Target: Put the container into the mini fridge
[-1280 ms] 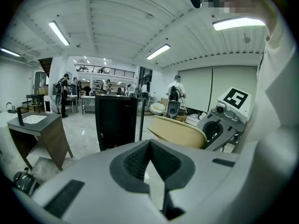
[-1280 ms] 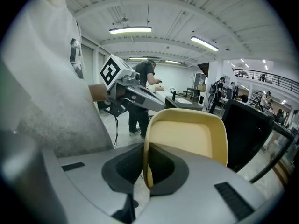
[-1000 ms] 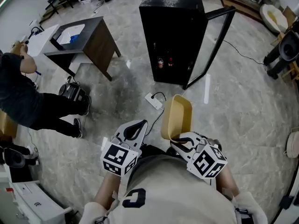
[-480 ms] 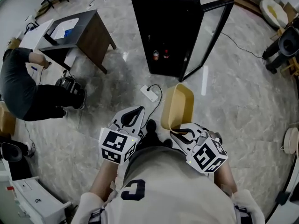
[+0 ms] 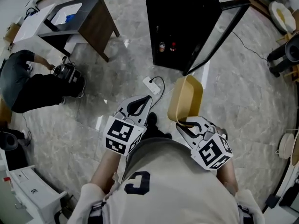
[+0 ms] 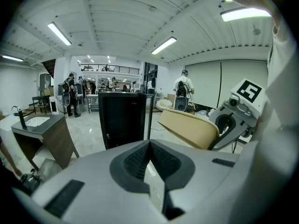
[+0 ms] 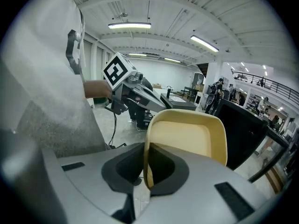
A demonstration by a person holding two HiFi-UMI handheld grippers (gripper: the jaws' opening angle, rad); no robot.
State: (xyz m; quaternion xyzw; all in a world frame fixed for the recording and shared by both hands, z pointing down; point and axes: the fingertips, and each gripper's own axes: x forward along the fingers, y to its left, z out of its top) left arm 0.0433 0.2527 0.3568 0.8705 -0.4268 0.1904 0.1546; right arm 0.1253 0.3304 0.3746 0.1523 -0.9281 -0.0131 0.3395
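A tan plastic container [image 5: 187, 99] stands on edge in front of me, and my right gripper [image 5: 183, 123] is shut on its near rim. In the right gripper view that rim [image 7: 145, 171] is pinched between the dark pads. The black mini fridge [image 5: 182, 22] stands ahead on the floor with its glass door [image 5: 219, 31] swung open to the right; two small bottles [image 5: 167, 46] sit low inside. My left gripper [image 5: 145, 100] hangs left of the container, shut, nothing held; its tips [image 6: 149, 143] meet. The left gripper view also shows the container [image 6: 187, 127] and fridge [image 6: 124, 118].
A white power strip [image 5: 152, 85] with a black cable lies on the marble floor between me and the fridge. A dark desk [image 5: 88, 24] stands at the upper left. A person in dark clothes [image 5: 28, 85] crouches at the left by a bag.
Both grippers and the container have moved forward toward the fridge, which now sits closer and more to the right in the head view. The crouching person has bent lower.
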